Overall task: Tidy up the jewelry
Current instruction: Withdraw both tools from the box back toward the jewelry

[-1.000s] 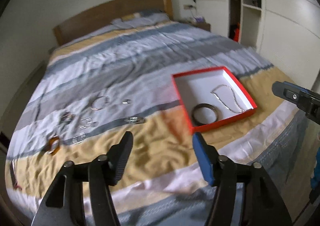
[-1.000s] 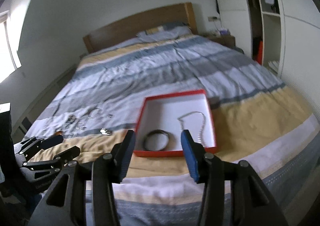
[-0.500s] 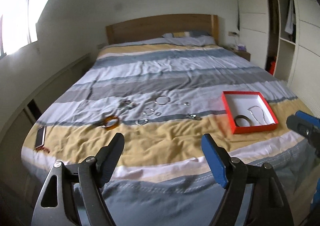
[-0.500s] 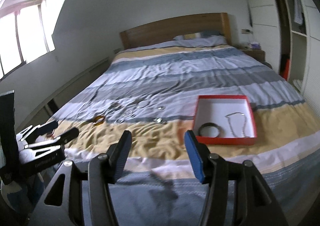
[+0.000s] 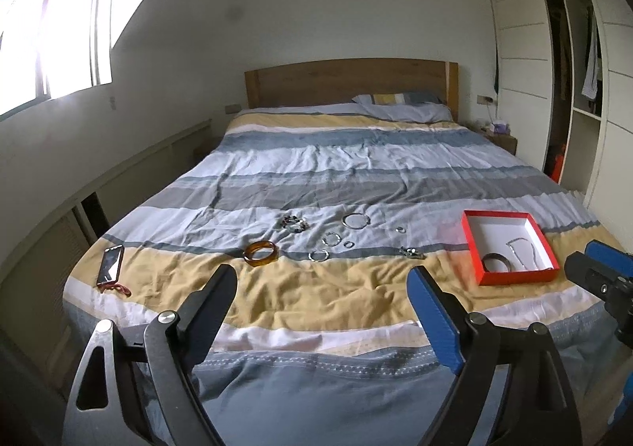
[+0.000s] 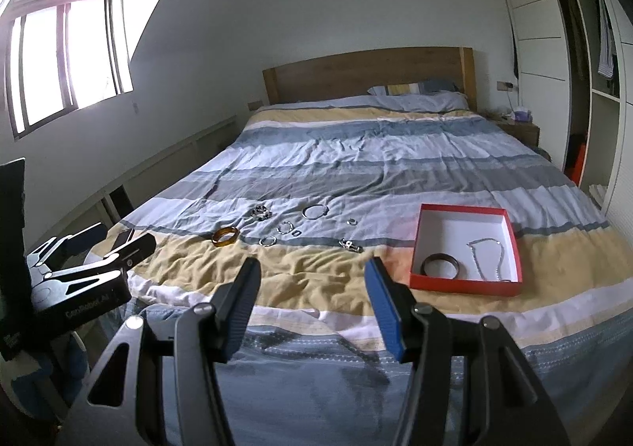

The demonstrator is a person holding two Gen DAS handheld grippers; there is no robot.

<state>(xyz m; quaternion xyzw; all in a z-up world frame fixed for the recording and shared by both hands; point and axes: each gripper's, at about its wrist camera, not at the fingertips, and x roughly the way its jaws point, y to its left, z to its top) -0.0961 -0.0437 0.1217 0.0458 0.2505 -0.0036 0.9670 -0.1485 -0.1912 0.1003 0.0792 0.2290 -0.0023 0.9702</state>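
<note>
Tongs, left [image 5: 320, 301]: jaws wide and lately opening further, nothing between them, hanging off the foot of the bed. Tongs, right [image 6: 312, 290]: jaws moderately apart, empty, likewise short of the mattress edge.

Red box [image 6: 510, 248]: white-lined, lidless, on the yellow stripe at about 2 o'clock from the right tongs. Holds a dark bangle [image 6: 440, 264] and a silver chain [image 6: 487, 258].

Loose jewelry, on the bed [image 5: 356, 177], from 10 to 12 o'clock of the same tongs:
- amber bangle [image 6: 225, 235];
- beaded bracelet [image 6: 262, 213];
- large silver hoop [image 6: 315, 211];
- smaller silver rings [image 6: 285, 227];
- small ring [image 6: 351, 222];
- clasp-like silver piece [image 6: 350, 245].

Phone [image 5: 110, 264]: lies at the left edge of the bed, not jewelry.

Risks, judged:
- small rings sit in soft, wrinkled cloth; a pinch may catch fabric instead, or press a ring into a fold;
- thin hoops could slip from the pads in transit and vanish among the creases;
- a careless drop may tangle the chain;
- a knock on the light box wall could tip it.
</note>
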